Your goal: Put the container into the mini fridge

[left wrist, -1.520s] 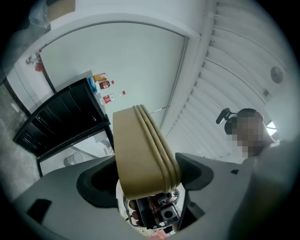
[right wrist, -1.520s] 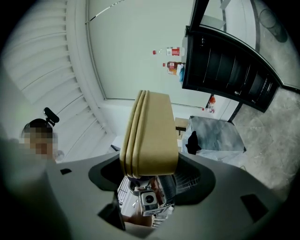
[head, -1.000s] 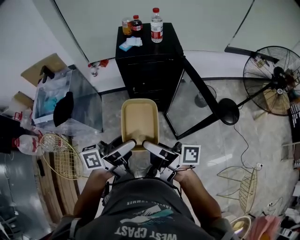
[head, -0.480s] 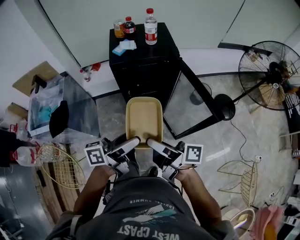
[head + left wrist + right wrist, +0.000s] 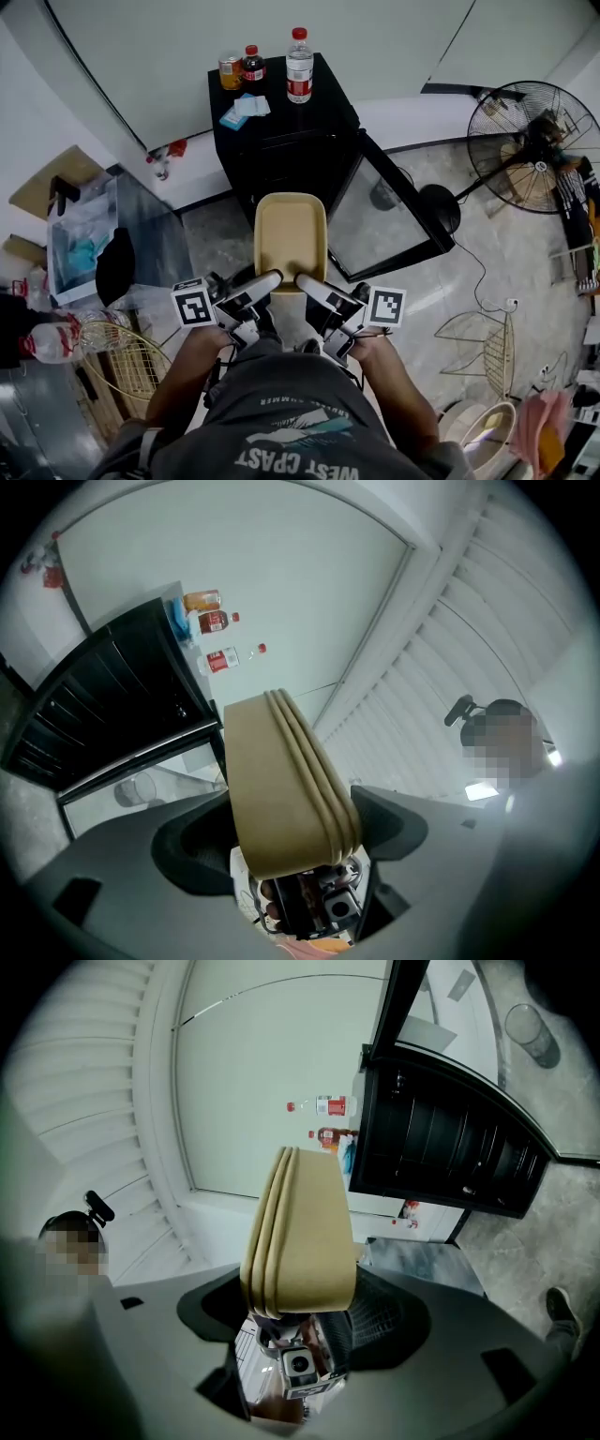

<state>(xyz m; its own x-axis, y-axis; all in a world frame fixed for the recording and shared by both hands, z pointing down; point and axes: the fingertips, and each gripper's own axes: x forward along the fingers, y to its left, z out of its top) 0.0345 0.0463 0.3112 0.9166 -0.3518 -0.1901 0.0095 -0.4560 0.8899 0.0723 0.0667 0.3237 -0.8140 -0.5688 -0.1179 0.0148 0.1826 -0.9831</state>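
We hold both forearms forward, close together, elbows tucked. Left gripper (image 5: 267, 283) and right gripper (image 5: 307, 284) angle inward, each with its jaws clamped on the near end of the tan container (image 5: 291, 230). Left hand (image 5: 202, 339) and right hand (image 5: 362, 345) grip the handles.

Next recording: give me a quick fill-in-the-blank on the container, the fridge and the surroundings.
The left gripper and right gripper hold the container in front of the mini fridge, whose door is ____.
The clear bottle on the fridge top has a ____ cap.
The standing fan is on the person's ____ side.
Missing words: open; red; right.
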